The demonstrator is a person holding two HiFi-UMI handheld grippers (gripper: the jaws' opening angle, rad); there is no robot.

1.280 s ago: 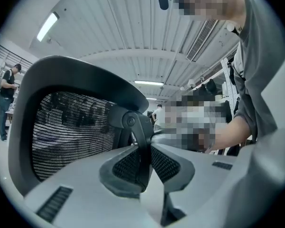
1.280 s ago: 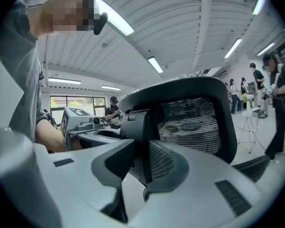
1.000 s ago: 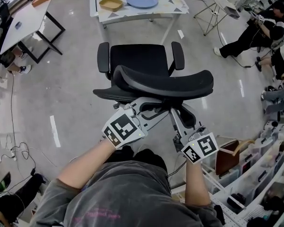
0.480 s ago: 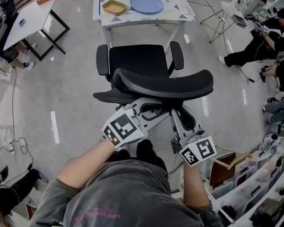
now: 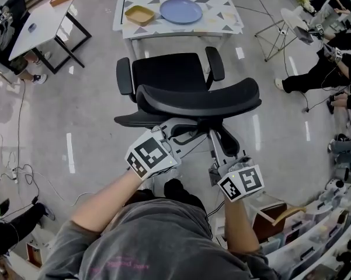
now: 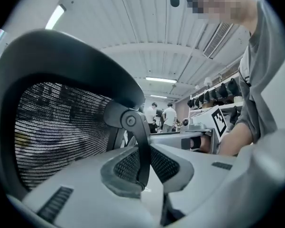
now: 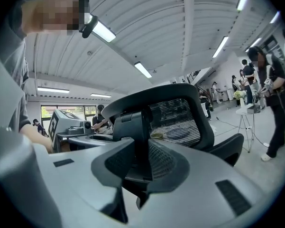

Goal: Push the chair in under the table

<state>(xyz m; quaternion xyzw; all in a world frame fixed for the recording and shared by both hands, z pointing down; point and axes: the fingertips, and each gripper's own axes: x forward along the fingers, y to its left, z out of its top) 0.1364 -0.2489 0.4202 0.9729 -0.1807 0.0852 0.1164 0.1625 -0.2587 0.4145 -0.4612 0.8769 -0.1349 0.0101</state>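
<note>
— What have your tools got hold of?

— My left tool (image 6: 143,167) is pinching a thin black strut (image 6: 141,141) at the back of the black mesh-backed office chair (image 5: 169,74). Its jaws have just been closing, and the strut sits between the pads. My right tool (image 7: 137,163) is clamped on the chunky black support block (image 7: 133,122) behind the same backrest (image 5: 198,101), further along it towards the chair's right.

— Both behind the chair, then?

— Yes, both low behind the curved backrest, side by side and apart, pointing roughly level at it. I'm standing right behind the chair.

— And where is the chair?

— On the glossy grey floor (image 5: 87,115), upright, with its seat facing away from me. The white counter with grey triangles (image 5: 222,10) is just beyond the front edge of the seat. A strip of floor shows between them, so the seat isn't under the counter yet.

— Anything on the counter?

— A round blue plate (image 5: 181,10) and a tan rectangular dish (image 5: 139,15). They lie side by side near the edge closest to the chair, with the dish on the chair's left.
</note>
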